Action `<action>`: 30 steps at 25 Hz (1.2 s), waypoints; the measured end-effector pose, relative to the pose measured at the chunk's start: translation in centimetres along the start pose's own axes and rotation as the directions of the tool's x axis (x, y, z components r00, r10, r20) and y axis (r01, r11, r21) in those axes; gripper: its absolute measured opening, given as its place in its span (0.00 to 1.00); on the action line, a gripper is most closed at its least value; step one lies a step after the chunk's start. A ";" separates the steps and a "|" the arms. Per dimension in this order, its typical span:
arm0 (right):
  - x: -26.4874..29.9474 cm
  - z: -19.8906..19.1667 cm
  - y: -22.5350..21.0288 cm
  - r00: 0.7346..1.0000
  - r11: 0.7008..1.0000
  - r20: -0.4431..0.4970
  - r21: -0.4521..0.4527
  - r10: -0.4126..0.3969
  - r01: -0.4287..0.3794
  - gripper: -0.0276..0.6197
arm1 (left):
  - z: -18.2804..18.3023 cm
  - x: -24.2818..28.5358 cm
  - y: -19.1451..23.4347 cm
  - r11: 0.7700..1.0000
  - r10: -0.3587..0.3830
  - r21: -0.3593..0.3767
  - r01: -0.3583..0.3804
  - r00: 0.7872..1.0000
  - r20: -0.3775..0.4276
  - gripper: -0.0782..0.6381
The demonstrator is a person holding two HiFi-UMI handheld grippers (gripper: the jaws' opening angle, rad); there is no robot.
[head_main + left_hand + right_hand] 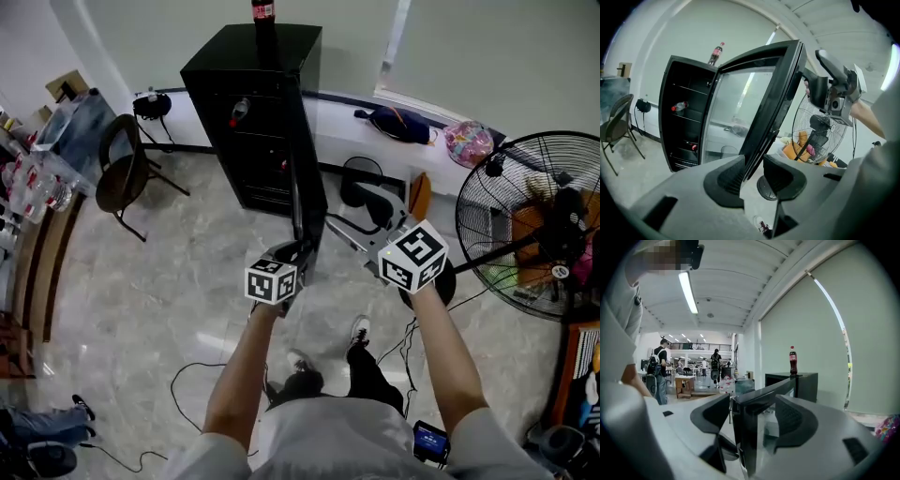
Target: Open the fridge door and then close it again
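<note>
My left gripper [751, 173] clamps the fridge door [740, 105] by its free edge, my right gripper [752, 416] straddles it wide open; it looks like stiff, weighty glass, best swung from that edge.

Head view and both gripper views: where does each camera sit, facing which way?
Head view: on the head, steeply down at the open fridge door; forearms, left gripper, right gripper show.
Left gripper view: on it, along jaws astride the door's edge, toward the fridge; right forearm shows.
Right gripper view: on it, along parted jaws around the door's top corner, toward a hall; a sleeve shows.
Shared: door, bottle on the fridge.
</note>
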State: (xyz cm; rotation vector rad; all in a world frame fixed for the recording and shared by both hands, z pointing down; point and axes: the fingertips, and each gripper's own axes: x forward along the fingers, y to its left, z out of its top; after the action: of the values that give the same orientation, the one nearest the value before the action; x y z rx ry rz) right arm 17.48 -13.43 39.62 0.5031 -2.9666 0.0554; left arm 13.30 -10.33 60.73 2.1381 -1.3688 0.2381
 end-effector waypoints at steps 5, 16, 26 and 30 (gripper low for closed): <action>-1.0 -0.4 -1.8 0.999 0.998 0.000 0.062 -0.032 0.032 0.51 | 0.5 3.3 -2.3 1.000 0.004 -0.001 -0.004 1.000 0.007 0.25; -3.5 -3.1 -7.1 0.986 0.988 -0.070 0.018 -0.154 0.156 0.42 | 1.4 5.9 -4.5 1.000 0.005 0.028 -0.005 1.000 0.002 0.25; -5.9 -3.5 -12.7 0.985 0.989 -0.083 0.006 -0.150 0.151 0.34 | 6.9 0.0 -0.1 0.975 0.187 0.104 -0.194 0.980 0.071 0.25; -6.6 -3.6 -15.0 0.984 0.988 -0.090 0.001 -0.155 0.156 0.34 | 9.2 -2.5 0.7 0.958 0.246 0.123 -0.258 0.963 0.109 0.25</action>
State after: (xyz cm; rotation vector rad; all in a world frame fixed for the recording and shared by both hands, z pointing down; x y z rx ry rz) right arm 29.05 -25.27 42.56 0.7123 -2.8306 0.0725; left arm 10.11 -13.79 52.38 2.1022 -1.7268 0.3451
